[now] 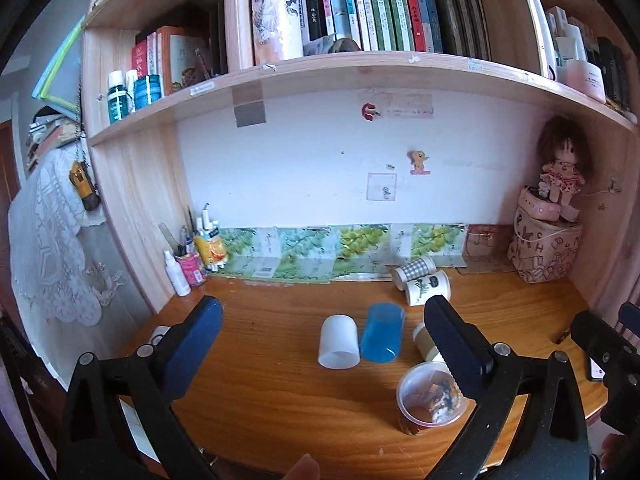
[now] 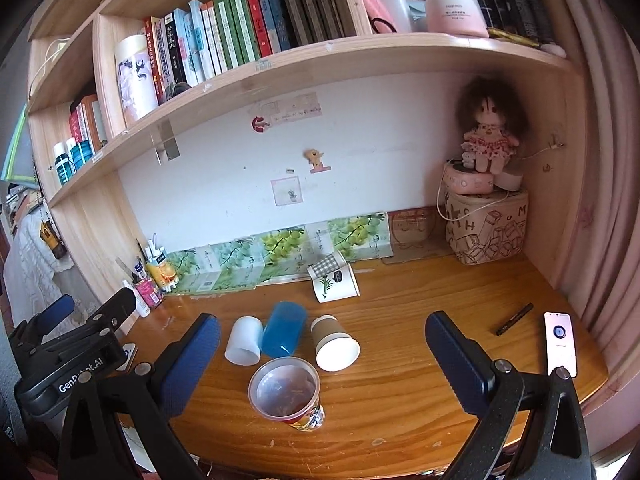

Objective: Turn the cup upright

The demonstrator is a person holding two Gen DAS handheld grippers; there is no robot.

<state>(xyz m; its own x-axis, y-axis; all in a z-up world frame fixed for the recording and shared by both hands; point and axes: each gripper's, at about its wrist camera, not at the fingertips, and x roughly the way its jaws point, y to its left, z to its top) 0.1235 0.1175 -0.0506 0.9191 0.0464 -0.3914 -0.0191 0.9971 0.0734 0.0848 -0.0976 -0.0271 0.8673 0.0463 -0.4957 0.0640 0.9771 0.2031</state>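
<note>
the left gripper body carried white lettering that read "genrobot.ai". the printed storage box in the desk's right corner showed scattered capital letters, among them h, u, m and s. chinese characters ran down the book spines on the shelf, too small to make out.

Orange-brown wooden counter with visible grain carries a frosted white plastic cup, a translucent blue plastic cup and a brown paper cup with white interior. Behind: a grey-and-white checked paper cup and a white paper cup with green leaf print.
</note>
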